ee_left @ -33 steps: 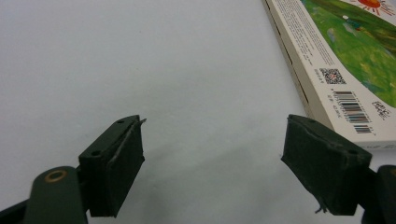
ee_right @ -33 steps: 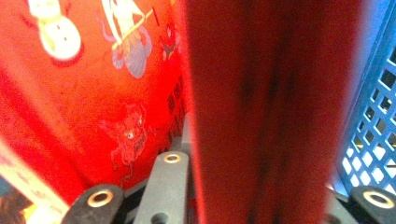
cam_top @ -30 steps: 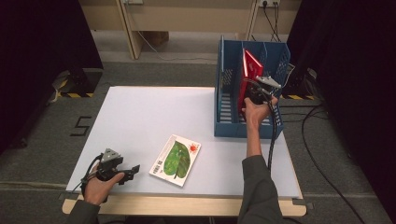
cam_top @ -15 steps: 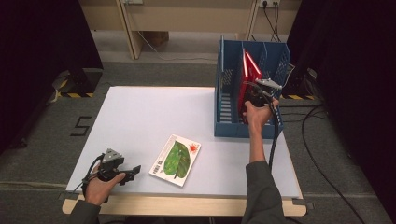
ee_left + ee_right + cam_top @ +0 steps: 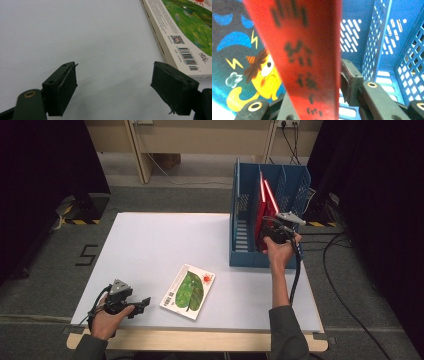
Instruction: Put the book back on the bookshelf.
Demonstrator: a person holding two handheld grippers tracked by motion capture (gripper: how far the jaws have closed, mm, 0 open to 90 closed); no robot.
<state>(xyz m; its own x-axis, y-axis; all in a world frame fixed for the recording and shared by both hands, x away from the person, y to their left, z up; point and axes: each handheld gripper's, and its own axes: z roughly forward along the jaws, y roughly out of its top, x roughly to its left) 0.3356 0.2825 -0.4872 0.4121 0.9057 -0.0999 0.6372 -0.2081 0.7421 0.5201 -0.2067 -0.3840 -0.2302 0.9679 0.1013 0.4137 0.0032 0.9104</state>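
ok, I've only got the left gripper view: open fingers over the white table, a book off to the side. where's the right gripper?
Observer: At the blue file rack on the table's far right. The right gripper is at a red book standing tilted inside the rack.
Operator: gripping it?
Observer: Its fingers have just been opening, and the book's spine is between them.
Operator: which book is it?
Observer: Red spine with black lettering. The cover is blue, with a yellow cartoon figure and lightning bolts.
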